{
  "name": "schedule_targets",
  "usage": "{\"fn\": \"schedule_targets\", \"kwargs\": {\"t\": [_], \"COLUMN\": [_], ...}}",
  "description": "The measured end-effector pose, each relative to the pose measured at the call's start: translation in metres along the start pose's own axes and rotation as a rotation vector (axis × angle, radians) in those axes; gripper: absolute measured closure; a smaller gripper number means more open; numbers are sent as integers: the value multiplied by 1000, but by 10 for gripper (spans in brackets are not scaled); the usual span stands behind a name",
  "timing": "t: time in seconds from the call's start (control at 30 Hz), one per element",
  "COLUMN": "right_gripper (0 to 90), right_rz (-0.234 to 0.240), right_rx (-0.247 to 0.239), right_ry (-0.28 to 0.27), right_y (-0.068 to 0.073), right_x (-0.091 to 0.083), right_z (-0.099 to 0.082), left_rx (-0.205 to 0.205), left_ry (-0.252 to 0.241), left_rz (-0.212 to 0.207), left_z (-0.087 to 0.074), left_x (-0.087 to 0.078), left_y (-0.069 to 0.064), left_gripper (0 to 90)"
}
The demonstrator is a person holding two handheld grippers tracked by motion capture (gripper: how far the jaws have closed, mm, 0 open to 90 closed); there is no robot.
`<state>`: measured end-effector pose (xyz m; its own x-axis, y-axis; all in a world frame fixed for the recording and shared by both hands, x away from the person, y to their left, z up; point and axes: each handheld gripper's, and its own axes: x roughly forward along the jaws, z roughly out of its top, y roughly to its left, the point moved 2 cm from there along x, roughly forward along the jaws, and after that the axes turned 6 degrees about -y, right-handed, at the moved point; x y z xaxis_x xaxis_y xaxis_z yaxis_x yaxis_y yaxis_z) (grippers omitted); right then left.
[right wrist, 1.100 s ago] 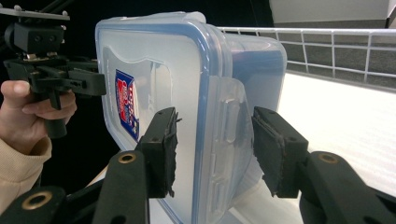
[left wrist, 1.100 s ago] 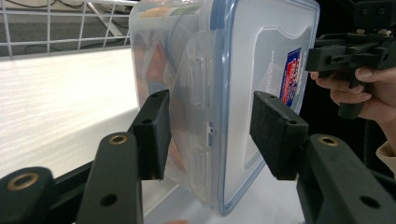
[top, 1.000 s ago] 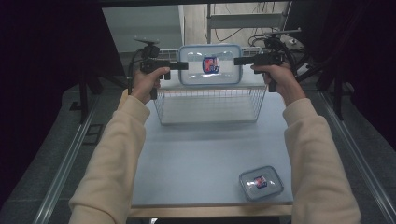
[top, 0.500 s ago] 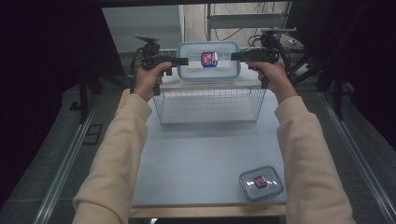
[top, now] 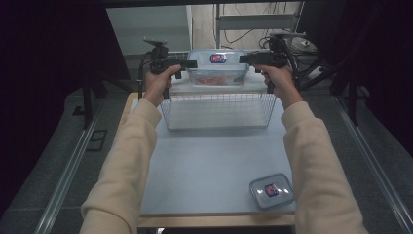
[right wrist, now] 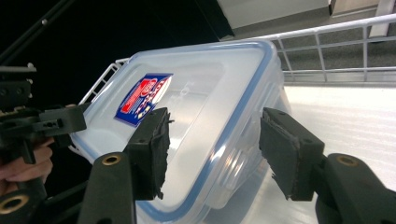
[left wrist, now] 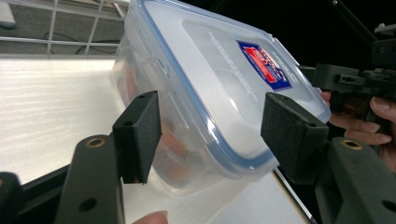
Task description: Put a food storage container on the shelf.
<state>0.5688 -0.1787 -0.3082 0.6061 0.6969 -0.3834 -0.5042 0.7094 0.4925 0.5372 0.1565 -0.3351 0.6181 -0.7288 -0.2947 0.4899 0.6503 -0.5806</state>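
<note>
Plastic box (top: 214, 68) between both outstretched, level claws (top: 191, 64) (top: 245, 59), released.

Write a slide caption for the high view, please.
Two hand-held grippers flank a lidded plastic container at the wire basket's far edge.
</note>
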Motion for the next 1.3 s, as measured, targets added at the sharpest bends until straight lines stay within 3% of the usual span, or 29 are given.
{"fn": "schedule_targets", "kwargs": {"t": [0.17,0.27,0.4,0.5,0.63,0.77,0.9,1.3], "right_gripper": [418,464,593,759,884,894,894,894], "right_rz": [-15,-20,-34,-62,-29,11,21,1], "right_rx": [-42,-73,-131,-155,-193,-238,-257,-232], "right_ry": [-55,-52,-31,-2,56,98,104,82], "right_y": [4,5,8,7,9,18,24,16], "right_x": [-15,-27,-40,-46,-44,-33,-21,-10], "right_z": [2,-1,-14,-27,-43,-53,-57,-55], "left_rx": [13,30,68,78,97,102,108,106], "left_ry": [-33,-34,-18,-13,-5,-6,3,17], "left_rz": [-10,-14,-4,-14,-18,-22,-25,-26], "left_z": [-1,-5,-14,-23,-30,-32,-33,-38], "left_x": [-15,-24,-31,-37,-43,-47,-49,-53], "left_y": [-6,-8,-12,-15,-18,-21,-21,-18], "left_gripper": [368,370,361,353,344,341,337,324]}}
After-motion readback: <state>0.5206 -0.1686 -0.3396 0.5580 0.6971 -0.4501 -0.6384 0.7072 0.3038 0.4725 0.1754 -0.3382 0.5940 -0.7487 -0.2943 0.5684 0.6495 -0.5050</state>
